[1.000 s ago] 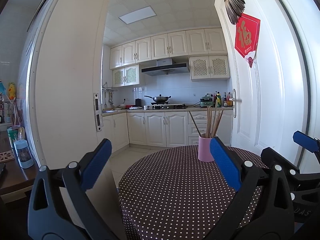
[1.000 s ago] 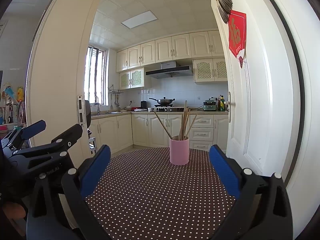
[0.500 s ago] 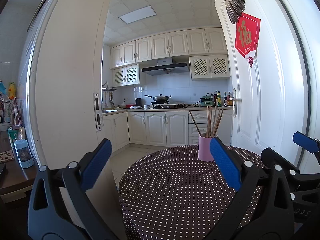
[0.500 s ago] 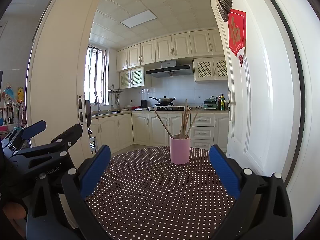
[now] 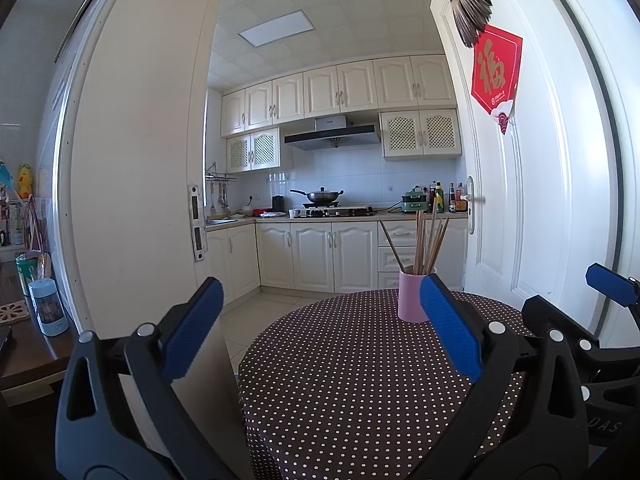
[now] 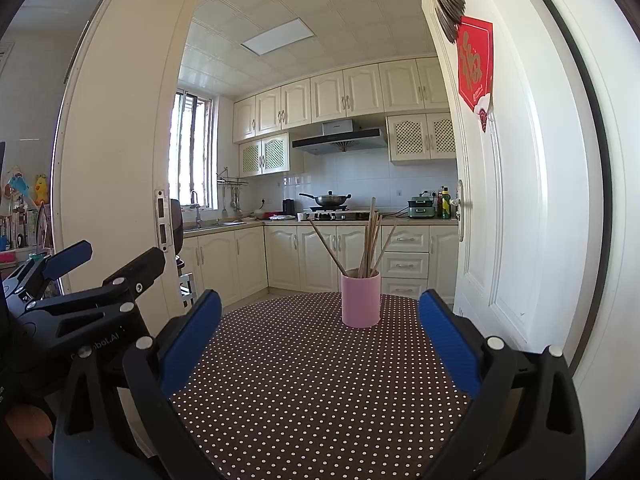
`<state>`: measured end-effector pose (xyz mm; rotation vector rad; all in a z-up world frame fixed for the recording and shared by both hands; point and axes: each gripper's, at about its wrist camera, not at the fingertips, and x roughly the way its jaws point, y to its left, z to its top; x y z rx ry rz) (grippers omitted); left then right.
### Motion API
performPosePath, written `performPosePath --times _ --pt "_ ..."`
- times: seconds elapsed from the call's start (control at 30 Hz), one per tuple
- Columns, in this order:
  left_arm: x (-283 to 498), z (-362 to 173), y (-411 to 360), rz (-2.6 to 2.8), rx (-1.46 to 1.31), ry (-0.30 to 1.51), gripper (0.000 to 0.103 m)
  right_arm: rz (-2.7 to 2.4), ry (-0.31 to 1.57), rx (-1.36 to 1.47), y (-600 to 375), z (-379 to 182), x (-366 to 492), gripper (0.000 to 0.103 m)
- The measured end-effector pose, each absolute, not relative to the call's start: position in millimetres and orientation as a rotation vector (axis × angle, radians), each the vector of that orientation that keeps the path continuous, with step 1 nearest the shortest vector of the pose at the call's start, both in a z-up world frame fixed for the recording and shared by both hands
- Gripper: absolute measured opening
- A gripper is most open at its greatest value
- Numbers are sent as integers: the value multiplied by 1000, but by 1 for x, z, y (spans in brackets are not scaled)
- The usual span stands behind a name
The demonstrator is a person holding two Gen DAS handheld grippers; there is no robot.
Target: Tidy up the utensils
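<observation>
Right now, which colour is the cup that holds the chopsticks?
Pink. The cup shows best in the right wrist view, standing on the dotted tablecloth.

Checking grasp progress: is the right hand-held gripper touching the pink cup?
Apart. The right wrist view shows dotted tablecloth between right hand-held gripper and pink cup.

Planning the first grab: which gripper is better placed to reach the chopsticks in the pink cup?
Right. The right gripper is open and frames the pink cylindrical cup of wooden chopsticks; the left gripper sees it off-centre.
</observation>
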<state>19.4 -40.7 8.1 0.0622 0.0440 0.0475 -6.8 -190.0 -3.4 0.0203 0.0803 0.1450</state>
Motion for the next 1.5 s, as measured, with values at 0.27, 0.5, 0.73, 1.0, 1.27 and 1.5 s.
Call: performPosePath --times 0.27,0.5,0.73,1.0,1.27,1.5 --pt "21 8 -41 50 61 44 96 144 80 20 -191 -3 -6 95" --pt "23 8 -41 51 61 46 96 145 82 22 -190 -3 -5 95" --pt "25 7 -41 55 63 48 96 144 85 24 -189 -3 -4 95" --pt "25 7 -42 56 63 48 96 143 86 23 -189 -2 -4 95" --pt "31 7 -44 64 72 47 96 142 85 9 -189 0 4 95" --pt "45 5 -47 64 66 64 96 160 100 10 -192 0 22 95"
